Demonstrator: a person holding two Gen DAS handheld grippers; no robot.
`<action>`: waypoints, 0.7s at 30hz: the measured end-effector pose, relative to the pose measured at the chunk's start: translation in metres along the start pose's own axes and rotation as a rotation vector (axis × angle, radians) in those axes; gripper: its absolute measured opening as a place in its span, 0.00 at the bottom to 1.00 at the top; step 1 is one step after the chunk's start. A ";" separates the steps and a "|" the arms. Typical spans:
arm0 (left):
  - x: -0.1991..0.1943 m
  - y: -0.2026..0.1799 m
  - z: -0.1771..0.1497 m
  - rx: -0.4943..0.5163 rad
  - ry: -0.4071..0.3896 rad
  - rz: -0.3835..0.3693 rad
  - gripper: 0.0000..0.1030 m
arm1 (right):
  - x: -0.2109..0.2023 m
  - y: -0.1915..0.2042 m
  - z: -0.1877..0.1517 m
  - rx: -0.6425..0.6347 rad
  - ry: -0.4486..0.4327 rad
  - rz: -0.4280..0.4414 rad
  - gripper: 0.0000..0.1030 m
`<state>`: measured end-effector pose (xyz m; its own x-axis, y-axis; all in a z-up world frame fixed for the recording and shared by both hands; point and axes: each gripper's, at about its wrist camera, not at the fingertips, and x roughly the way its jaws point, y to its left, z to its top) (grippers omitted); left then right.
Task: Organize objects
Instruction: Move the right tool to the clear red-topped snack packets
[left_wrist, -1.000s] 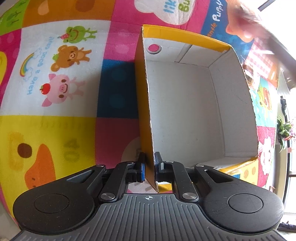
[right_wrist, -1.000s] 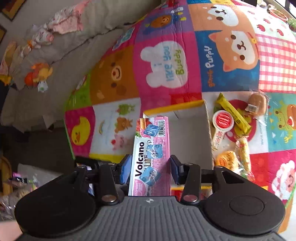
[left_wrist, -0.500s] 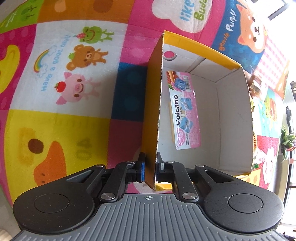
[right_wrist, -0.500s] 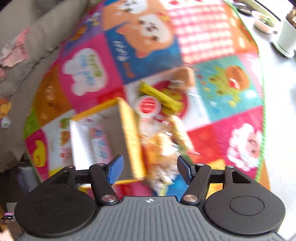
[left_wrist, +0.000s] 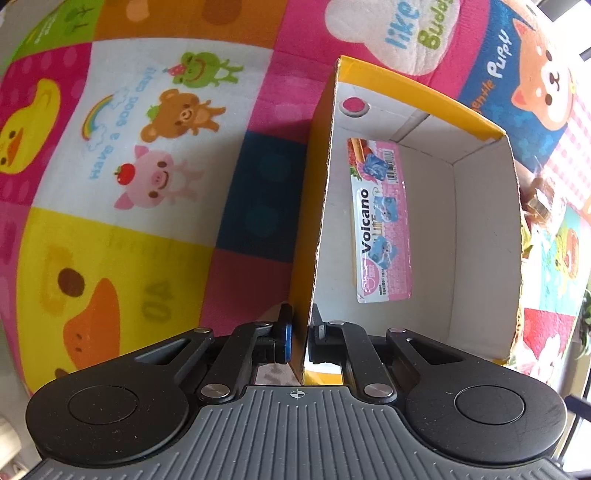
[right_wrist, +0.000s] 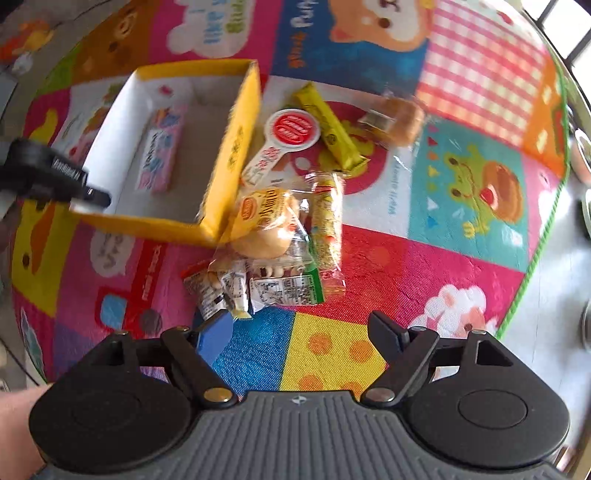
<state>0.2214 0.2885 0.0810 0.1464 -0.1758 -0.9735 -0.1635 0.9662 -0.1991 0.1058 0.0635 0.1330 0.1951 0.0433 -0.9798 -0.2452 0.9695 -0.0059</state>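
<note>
Snacks (right_wrist: 280, 229) mostly lay loose just ahead of the empty, spread right claw (right_wrist: 301, 332), only the pink packet (left_wrist: 382, 225) boxed, while the left claw (left_wrist: 299, 338) pinched the box wall (left_wrist: 319, 206).

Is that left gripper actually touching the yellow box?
Touching. The left wrist view shows the left gripper closed on the yellow box wall, one finger on each side.

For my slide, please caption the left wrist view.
Left hand-held gripper pinches yellow cardboard box wall; pink Volcano packet lies inside.
</note>
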 end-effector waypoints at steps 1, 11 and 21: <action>-0.002 0.001 -0.001 -0.009 -0.006 0.009 0.08 | 0.003 0.004 -0.002 -0.042 0.000 0.015 0.78; -0.021 0.026 -0.014 -0.096 -0.020 0.062 0.09 | 0.045 0.072 -0.005 -0.397 -0.101 0.114 0.75; -0.021 0.035 -0.026 -0.099 0.003 0.031 0.09 | 0.078 0.026 0.006 -0.310 -0.070 -0.095 0.75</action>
<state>0.1869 0.3206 0.0919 0.1373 -0.1469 -0.9796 -0.2640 0.9477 -0.1792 0.1204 0.0938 0.0580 0.2931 -0.0170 -0.9559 -0.4976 0.8510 -0.1677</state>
